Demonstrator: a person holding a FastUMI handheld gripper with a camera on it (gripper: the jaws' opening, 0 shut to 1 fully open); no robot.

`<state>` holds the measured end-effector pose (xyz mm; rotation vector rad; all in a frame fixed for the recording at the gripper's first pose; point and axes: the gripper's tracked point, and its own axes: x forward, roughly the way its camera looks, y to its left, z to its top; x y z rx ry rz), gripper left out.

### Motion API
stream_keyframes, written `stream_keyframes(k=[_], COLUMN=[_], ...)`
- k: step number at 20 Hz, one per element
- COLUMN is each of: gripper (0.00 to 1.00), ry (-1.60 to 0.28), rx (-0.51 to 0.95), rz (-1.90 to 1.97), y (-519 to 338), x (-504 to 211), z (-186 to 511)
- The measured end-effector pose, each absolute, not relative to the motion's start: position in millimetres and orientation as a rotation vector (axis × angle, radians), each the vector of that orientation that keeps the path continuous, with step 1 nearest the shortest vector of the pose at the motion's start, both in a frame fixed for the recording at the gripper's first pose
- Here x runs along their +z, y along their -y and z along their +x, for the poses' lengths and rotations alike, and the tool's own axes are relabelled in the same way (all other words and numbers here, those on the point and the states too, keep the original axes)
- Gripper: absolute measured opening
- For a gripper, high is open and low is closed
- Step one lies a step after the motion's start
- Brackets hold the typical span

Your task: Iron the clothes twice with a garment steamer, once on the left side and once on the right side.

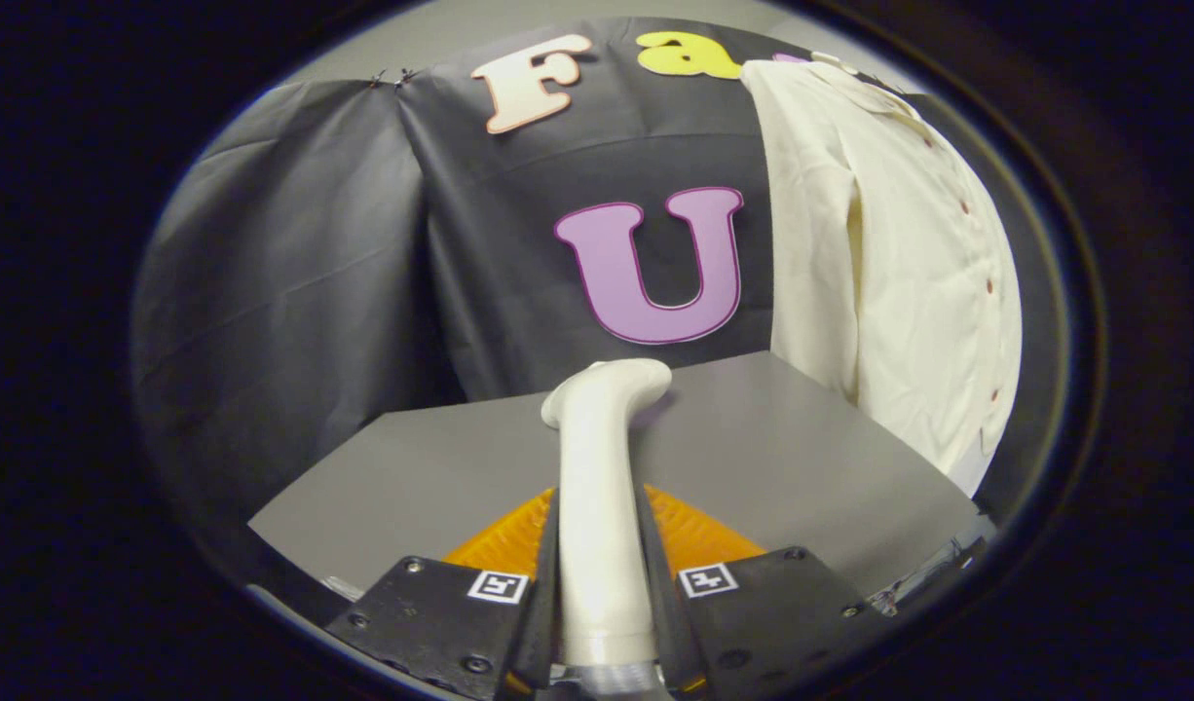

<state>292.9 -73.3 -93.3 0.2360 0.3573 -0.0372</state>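
We held the gripper (602,594) pinched on the garment steamer (602,467), both fingers pressing its handle. The shirt (889,253) hung beyond, off to the right. Risk, in our judgement: the smooth handle twisting in the grip on contact.

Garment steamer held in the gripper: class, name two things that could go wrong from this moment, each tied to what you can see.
1. The white plastic garment steamer is clamped between the gripper fingers by its smooth handle, so it may twist or slip as it is swung.
2. The cream button-front shirt hangs well off to the right, beyond the steamer head. The sweep could clip the grey tabletop or snag the shirt's hanging folds.
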Motion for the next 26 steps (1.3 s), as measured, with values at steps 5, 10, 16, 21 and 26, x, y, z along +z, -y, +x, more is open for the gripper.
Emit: stream_keyframes(k=[5, 10, 16, 21, 26], gripper=[0.38, 0.36, 0.35, 0.35, 0.35], ry=[-0.261, -0.206, -0.070, 0.024, 0.114], rx=[-0.034, 0.000, 0.048, 0.087, 0.081], rz=[0.196, 0.225, 0.124, 0.070, 0.081], y=[75.4, 73.3, 71.5, 95.7, 153.8], x=[-80.0, -69.8, -28.8, 2.3, 26.8], z=[290.5, 284.4, 237.2, 200.2, 171.3])
